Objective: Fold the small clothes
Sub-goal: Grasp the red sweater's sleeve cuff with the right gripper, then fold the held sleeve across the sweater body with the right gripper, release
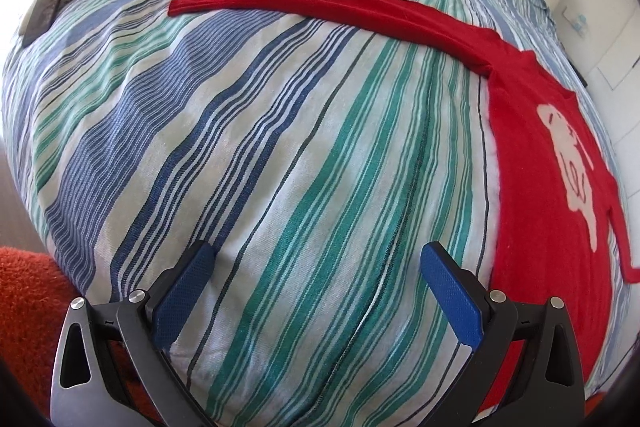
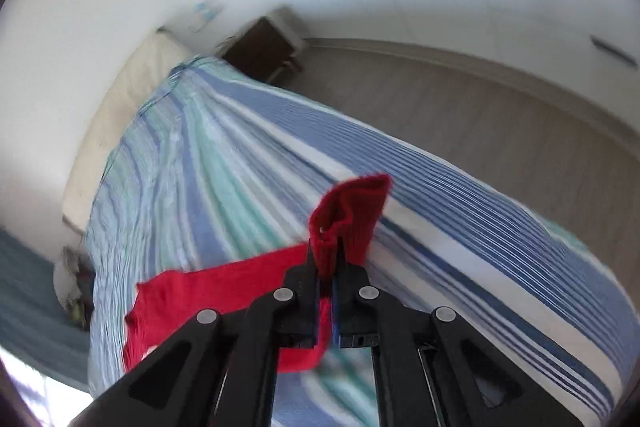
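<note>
A red sweater (image 1: 532,163) with a pale animal figure on its chest lay flat near the right edge of the bed (image 1: 280,155), one long sleeve stretched out across the striped cover toward the pillows. The left gripper (image 1: 318,259) hung over bare cover with its blue pads spread wide, holding nothing. The right gripper (image 2: 326,259) was pressed together on the ribbed cuff (image 2: 348,215) of the other sleeve, lifted clear of the bed. The right wrist view was blurred, and the sweater's far side ran out of the left wrist view.
</note>
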Action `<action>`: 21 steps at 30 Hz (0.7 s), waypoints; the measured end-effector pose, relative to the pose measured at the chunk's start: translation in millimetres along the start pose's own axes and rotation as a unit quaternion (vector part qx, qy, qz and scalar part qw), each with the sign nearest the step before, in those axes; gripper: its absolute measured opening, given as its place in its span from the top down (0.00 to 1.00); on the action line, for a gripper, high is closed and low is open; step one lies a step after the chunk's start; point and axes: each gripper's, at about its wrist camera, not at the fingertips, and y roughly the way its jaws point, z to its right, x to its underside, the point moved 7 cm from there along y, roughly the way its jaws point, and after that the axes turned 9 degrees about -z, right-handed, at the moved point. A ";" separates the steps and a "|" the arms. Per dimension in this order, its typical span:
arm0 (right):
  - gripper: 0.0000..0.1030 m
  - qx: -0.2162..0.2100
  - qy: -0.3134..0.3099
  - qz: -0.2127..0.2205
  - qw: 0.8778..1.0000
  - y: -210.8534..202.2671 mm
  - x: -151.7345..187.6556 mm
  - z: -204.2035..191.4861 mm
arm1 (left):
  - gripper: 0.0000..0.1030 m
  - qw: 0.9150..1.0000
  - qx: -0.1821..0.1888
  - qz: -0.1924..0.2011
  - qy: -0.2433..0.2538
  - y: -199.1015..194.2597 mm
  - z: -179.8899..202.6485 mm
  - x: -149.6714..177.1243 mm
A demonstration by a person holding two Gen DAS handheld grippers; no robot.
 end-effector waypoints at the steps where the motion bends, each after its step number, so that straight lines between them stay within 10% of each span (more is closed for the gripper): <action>1: 0.96 -0.019 -0.051 0.004 0.999 -7.9 -2.6 -43.3 | 0.01 1.000 0.001 0.000 0.001 1.3 1.2 -1.6; 9: 0.92 -0.195 -0.329 -0.072 0.921 8.6 109.7 -357.9 | 0.01 1.000 0.027 0.001 -0.004 -1.2 1.3 -9.9; 13: 0.55 -0.229 -0.373 -0.161 0.884 46.6 173.6 -403.5 | 0.01 0.999 0.032 0.000 -0.004 -3.8 -2.7 -9.3; 21: 0.51 -0.194 -0.261 -0.174 0.930 75.7 116.0 -325.0 | 0.01 0.999 0.050 -0.010 -0.013 -2.5 -1.8 -13.1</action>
